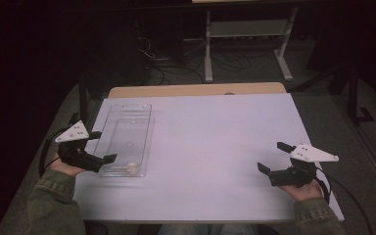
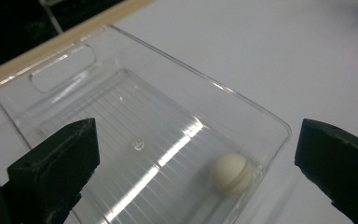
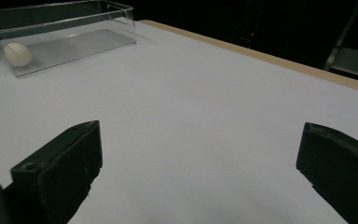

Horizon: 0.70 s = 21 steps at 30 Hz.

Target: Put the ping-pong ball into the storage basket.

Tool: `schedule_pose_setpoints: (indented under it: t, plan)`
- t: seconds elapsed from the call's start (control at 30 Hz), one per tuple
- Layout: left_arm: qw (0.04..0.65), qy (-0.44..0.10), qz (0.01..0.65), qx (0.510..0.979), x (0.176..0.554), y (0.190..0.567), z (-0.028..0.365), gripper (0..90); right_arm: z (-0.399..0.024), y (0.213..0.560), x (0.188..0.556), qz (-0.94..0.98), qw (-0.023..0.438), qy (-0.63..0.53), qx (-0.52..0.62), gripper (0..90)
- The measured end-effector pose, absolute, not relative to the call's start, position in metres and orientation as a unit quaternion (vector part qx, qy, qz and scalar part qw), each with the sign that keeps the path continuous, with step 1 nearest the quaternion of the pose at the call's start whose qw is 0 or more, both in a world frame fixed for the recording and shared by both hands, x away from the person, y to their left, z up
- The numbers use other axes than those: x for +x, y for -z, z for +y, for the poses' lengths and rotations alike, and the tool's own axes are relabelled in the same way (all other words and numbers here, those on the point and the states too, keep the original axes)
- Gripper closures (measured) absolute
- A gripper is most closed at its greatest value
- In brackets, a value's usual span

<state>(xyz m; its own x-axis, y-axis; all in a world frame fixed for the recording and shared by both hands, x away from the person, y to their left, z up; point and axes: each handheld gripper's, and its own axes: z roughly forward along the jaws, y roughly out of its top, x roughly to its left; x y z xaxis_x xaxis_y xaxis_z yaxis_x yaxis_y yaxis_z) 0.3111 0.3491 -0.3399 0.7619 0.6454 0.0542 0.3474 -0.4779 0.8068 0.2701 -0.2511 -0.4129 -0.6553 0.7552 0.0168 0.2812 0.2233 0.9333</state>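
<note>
From my seat at the controls, I see the left gripper [image 1: 99, 146] hanging at the left edge of the table [image 1: 210, 147], its jaws spread wide and empty, one on each side of the near end of the clear tray [image 1: 126, 139]. In the left gripper view the two black jaws stand far apart, and the tray [image 2: 242, 105] lies between and beyond them. A small cream ball [image 2: 231, 173] rests on the tray floor in the near corner, close to the end wall; I think a faint groove runs round its middle, though the picture is too soft for me to be sure. From above, the ball [image 1: 132, 167] sits at the end of the tray nearest the person, just beside the lower jaw of the left gripper but not touching it.

The right gripper [image 1: 272, 157] is well apart from all this, over the right side of the table, jaws also wide and holding nothing. Its own view looks across bare white tabletop [image 3: 205, 116] to the tray [image 3: 70, 32] far off at upper left, with the ball [image 3: 17, 54] at the tray's near end.
</note>
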Motion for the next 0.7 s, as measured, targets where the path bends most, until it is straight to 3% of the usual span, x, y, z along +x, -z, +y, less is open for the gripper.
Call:
schedule_pose_setpoints:
  t: [0.7]
  plan:
    - [0.465, -0.236, 0.329, 0.787, 0.298, 0.363, 0.362, 0.0, -0.251, 0.413, 0.269, 0.747, 0.228, -0.52, 0.346, 0.0]
